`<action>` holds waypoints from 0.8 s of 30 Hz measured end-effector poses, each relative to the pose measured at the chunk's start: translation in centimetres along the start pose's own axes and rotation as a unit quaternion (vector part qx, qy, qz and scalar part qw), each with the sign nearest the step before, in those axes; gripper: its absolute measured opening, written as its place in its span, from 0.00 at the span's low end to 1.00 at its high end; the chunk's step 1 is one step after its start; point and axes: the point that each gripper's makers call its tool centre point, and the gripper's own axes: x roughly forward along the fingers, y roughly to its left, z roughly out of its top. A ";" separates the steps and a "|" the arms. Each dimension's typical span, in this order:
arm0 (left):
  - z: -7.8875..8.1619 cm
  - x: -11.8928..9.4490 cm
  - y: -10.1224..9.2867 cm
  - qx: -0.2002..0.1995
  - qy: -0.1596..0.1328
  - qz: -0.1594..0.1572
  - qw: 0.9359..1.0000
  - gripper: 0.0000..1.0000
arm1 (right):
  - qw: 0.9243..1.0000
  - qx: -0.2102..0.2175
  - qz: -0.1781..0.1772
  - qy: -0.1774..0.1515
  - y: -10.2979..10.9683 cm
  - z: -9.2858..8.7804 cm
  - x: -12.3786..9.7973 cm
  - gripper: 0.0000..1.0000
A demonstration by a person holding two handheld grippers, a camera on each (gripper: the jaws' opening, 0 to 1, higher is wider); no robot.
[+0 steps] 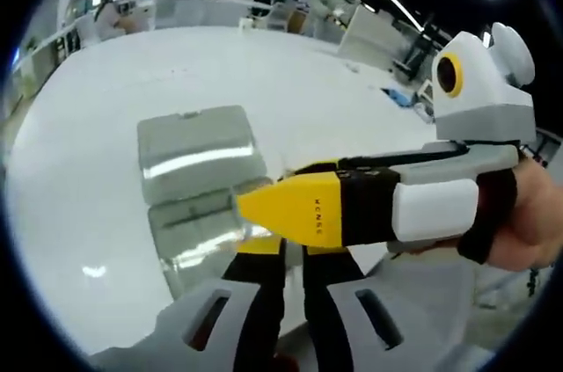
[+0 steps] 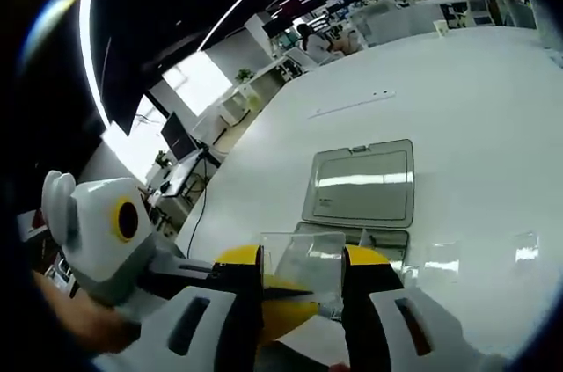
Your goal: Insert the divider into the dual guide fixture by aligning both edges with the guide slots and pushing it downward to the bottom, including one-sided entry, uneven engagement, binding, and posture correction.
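Right gripper [image 2: 303,288] clamped on clear divider [image 2: 308,262], left gripper [image 1: 293,271] closed empty; level both edges above fixture [image 2: 361,186] slots.

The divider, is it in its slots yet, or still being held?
Done so far: the clear divider is picked up, pinched between the right gripper jaws. In hand: it hangs above the clear box, lid open, with the left gripper close by. Still left: lining up both edges and pushing it down.
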 end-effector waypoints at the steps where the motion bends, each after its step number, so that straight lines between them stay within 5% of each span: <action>1: 0.0 0.0 -0.1 0.002 0.000 -0.002 1.000 0.03 | 1.000 0.001 0.000 0.001 0.0 0.0 0.0 0.30; 24: -0.3 -0.3 0.2 -0.008 0.015 -0.053 0.998 0.01 | 0.999 0.002 0.041 -0.003 0.5 -0.2 -0.9 0.35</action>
